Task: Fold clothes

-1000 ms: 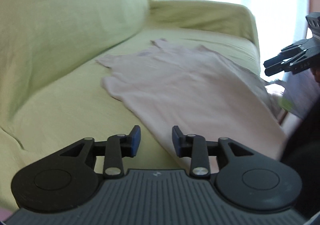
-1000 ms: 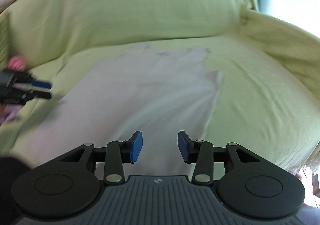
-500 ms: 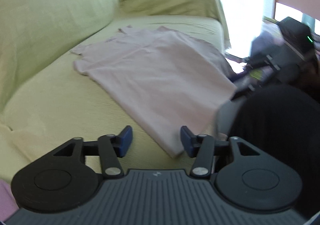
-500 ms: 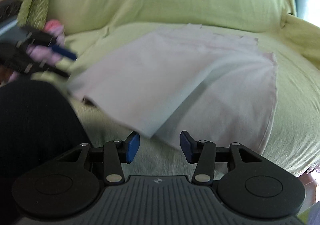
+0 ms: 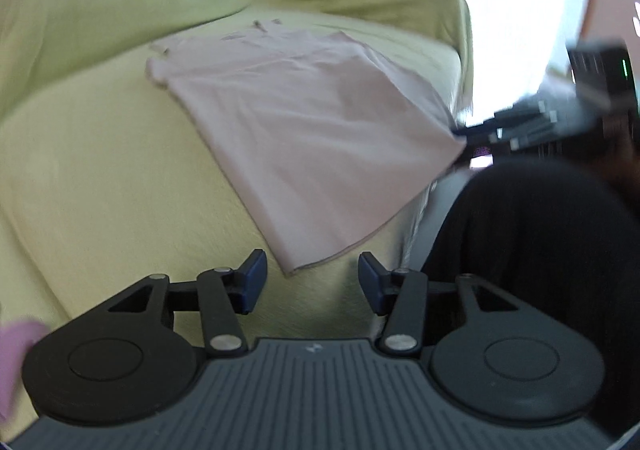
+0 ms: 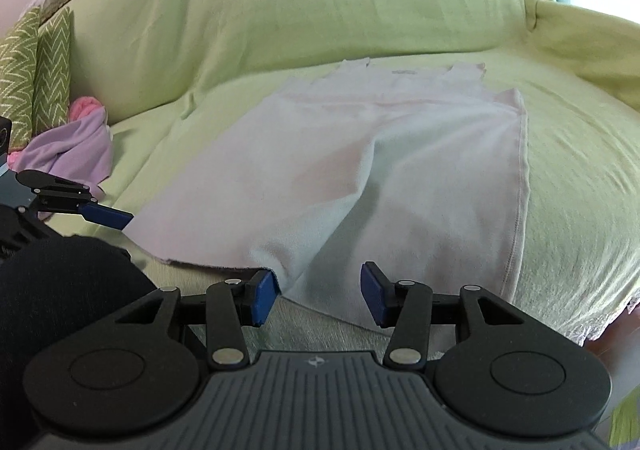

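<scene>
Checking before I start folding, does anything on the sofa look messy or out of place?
The pale pink shirt is not quite flat: a raised crease runs up its middle from the near hem. A lilac garment lies crumpled beside the zigzag cushions. Nothing looks spilled or damaged.

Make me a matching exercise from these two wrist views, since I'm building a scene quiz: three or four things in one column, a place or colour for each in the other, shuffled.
Things:
1. shirt
2. sofa cover
3. lilac cloth
4. zigzag cushion

Descriptions:
A. yellow-green, draped over seat and backrest
B. upright at the sofa's left end
C. pale pink, spread flat on the seat
D. bunched up beside the cushion

Pairs: 1-C, 2-A, 3-D, 4-B
</scene>
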Tool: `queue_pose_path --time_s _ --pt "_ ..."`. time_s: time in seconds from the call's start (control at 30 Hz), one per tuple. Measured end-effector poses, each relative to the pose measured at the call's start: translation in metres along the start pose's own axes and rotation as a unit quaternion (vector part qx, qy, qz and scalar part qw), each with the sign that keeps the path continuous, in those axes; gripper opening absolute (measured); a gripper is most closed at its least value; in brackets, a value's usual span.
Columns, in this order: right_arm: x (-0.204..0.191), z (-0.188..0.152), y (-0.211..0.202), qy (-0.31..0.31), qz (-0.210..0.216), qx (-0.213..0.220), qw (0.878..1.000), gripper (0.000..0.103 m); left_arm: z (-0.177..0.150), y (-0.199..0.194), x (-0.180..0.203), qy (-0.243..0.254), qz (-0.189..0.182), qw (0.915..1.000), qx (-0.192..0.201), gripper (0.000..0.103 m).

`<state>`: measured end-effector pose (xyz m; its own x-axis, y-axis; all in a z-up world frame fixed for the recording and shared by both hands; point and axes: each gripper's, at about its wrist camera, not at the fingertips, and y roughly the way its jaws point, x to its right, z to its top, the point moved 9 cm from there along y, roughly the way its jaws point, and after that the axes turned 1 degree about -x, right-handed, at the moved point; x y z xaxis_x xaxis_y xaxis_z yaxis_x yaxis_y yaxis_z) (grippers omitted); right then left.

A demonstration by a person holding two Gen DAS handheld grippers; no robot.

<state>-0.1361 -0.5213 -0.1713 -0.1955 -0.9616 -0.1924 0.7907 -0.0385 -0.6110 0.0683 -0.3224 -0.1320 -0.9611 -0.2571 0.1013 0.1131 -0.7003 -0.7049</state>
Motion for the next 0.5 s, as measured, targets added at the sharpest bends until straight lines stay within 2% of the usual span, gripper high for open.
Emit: queue_pose_path --time_s 0.07,0.17,0.2,0.23,0.3,0.4,0.5 --pt "0.004 -0.005 -0.004 0.008 -0.005 0.002 1.0 0.054 0.002 -0.001 -0.006 -0.04 -0.013 0.9991 0.002 0.045" --pt "0.018 -0.014 -0.011 0.026 -0.027 0.005 0.999 0.062 0.007 0.001 -0.014 -0.091 -0.029 0.9954 0.001 0.039" --pt "0.026 -0.018 -0.011 0.039 -0.038 0.002 0.998 0.063 0.009 0.002 -0.016 -0.108 -0.034 0.9935 0.001 0.03" --pt "0.034 -0.022 -0.012 0.052 -0.05 0.0 0.997 0.063 0.01 0.002 -0.019 -0.125 -0.039 0.9913 0.001 0.013" --pt "0.053 -0.03 -0.014 0.089 -0.074 -0.002 0.993 0.063 0.011 0.007 -0.025 -0.153 -0.041 0.9873 -0.006 0.003" --pt "0.078 -0.036 -0.022 0.147 -0.082 0.007 0.986 0.063 0.012 0.008 -0.029 -0.169 -0.05 0.9843 -0.003 0.003" --pt "0.096 -0.045 -0.019 0.158 -0.101 -0.002 0.982 0.063 0.012 0.01 -0.029 -0.163 -0.048 0.9854 -0.005 0.003"
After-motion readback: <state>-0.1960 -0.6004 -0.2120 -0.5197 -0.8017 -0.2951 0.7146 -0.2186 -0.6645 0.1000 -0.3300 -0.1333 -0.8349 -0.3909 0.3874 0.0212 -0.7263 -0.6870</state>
